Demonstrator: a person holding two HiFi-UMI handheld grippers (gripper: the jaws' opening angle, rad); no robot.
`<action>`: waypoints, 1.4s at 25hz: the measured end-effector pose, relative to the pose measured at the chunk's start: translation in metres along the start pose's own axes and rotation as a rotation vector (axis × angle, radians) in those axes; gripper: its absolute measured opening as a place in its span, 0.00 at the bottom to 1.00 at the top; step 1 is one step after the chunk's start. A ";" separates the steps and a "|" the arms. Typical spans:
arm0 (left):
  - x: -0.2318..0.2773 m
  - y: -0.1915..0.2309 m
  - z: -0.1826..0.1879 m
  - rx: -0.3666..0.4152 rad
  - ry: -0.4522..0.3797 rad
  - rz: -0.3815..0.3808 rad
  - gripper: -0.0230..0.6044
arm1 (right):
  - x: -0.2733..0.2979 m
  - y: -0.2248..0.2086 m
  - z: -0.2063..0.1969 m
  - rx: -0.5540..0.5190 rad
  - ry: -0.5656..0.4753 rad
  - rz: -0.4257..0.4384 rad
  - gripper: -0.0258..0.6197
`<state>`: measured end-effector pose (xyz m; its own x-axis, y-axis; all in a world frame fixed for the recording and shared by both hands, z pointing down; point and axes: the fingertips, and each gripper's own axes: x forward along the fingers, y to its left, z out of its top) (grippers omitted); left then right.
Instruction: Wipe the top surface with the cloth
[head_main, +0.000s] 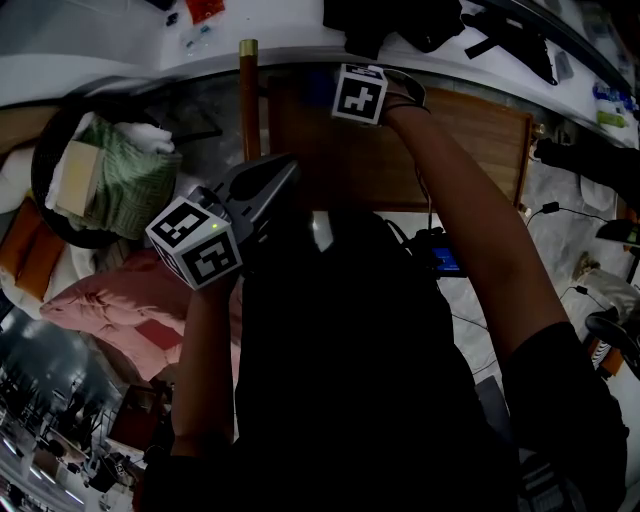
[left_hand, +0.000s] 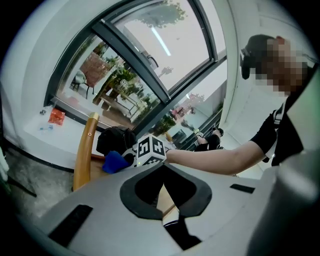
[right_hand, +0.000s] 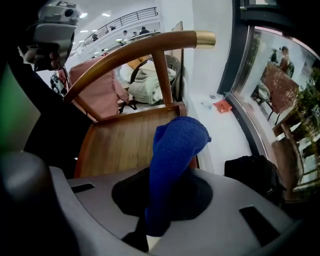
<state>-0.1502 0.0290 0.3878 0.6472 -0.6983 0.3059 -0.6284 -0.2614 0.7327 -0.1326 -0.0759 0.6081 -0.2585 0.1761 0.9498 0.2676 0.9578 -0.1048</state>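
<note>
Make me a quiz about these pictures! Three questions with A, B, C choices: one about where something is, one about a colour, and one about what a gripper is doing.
1. Where does the small red packet lie?
A) on the chair seat
B) on the white window ledge
C) on the floor

2. What colour is the cloth in the right gripper?
A) blue
B) yellow
C) white

3. How do the jaws of the left gripper stand?
A) wide apart
B) shut on a cloth
C) together, with nothing between them

Answers:
1 B: the packet lies on the ledge beside the window glass.
2 A: the right gripper view shows the cloth deep blue.
3 C: the left gripper view shows the tips meeting with nothing between them.
</note>
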 end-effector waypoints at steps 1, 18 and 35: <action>0.001 -0.001 0.000 0.001 0.001 -0.003 0.05 | 0.001 0.002 -0.001 0.000 0.010 0.008 0.14; 0.001 -0.006 -0.004 0.005 0.017 -0.018 0.05 | 0.016 0.112 -0.019 -0.034 0.073 0.230 0.13; 0.004 -0.012 -0.011 0.001 0.027 -0.029 0.05 | 0.024 0.194 -0.028 -0.032 0.029 0.334 0.13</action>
<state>-0.1356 0.0371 0.3875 0.6769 -0.6719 0.3006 -0.6095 -0.2825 0.7407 -0.0606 0.1082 0.6193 -0.1249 0.4723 0.8725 0.3625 0.8403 -0.4030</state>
